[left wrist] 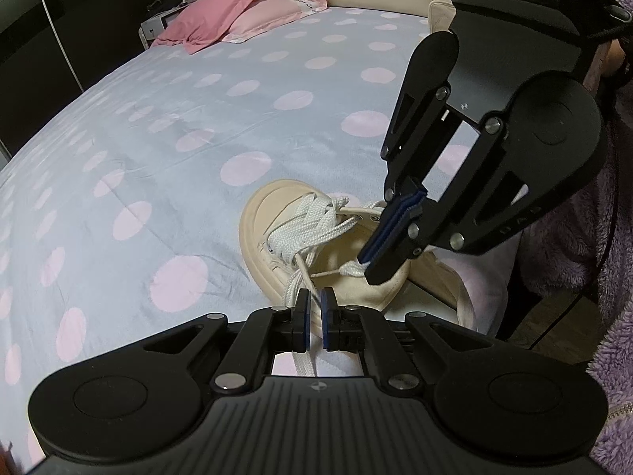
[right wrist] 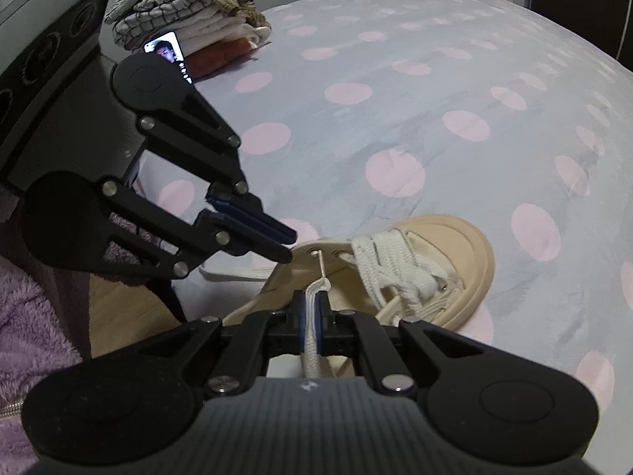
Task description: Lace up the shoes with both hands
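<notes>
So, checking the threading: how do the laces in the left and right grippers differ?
The left gripper pinches the left lace mid-length, no tip showing; the right gripper holds the right lace just behind its thin tip, aimed at an eyelet. Both are white, flat, clamped in shut jaws.

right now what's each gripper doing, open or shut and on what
Left gripper: shut on a white shoelace of the beige sneaker.
Right gripper: shut on the other lace end, its tip at an eyelet.

Bedspread (left wrist: 166,166) lies open beyond shoe (left wrist: 277,217); clothes pile (right wrist: 190,27) crowds far corner
</notes>
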### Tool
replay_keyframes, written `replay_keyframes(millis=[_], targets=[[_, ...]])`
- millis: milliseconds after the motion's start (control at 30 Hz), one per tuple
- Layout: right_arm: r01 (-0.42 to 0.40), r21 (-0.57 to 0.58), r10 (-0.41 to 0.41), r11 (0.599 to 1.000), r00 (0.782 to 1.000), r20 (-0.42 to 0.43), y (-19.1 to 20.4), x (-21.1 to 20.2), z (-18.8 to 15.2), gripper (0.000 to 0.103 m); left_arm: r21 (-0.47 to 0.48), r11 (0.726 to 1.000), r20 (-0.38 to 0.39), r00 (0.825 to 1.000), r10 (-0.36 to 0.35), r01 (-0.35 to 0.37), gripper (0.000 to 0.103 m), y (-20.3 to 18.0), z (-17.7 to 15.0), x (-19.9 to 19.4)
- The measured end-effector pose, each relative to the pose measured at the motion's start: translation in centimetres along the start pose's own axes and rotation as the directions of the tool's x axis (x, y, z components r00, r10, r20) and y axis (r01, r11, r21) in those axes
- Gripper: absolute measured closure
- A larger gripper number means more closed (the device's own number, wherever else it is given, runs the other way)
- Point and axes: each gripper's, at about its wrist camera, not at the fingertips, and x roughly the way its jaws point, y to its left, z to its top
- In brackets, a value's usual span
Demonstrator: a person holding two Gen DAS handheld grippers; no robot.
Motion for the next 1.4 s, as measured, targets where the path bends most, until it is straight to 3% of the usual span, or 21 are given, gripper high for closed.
replay_keyframes(millis=[333,600,700,833,1167,1400], targets=[[-0.003,-0.008,0.003,1.0,1.0,0.003,0.3,0.0,0.0,0.097,0.011,1.0,0.005,1.0,-0.004,0.004,0.1,0.0,0.1,-0.1],[0.029,0.023,-0.03,0.999,0.999,0.037,-0.3,-0.2,0.2,0.097,0.172,0.985,0.021,1.0,0.013,-0.017,0.1,-0.4,-0.3,-0.6],[0.035,0.03,-0.036,0.999,0.999,0.04,-0.4,0.1,0.4,0.097,0.269,0.961,0.023,0.998,0.053,-0.057,0.098,-1.1,-0.7,0.2],[0.033,0.035,-0.035,0.999,0.999,0.038,-0.4,0.4,0.5,0.097,0.4,0.911,0.035,0.994,0.099,-0.105,0.096,-2.3,-1.3,1.3],[0.035,0.041,-0.036,0.999,0.999,0.036,-0.6,0.8,0.9,0.097,0.575,0.797,0.071,0.982,0.174,-0.183,0.096,-4.7,-2.2,3.6],[0.031,0.039,-0.033,0.999,0.999,0.033,-0.6,0.8,0.9,0.094,0.569,0.803,0.043,0.981,0.187,-0.177,0.102,-5.1,-2.1,4.1]])
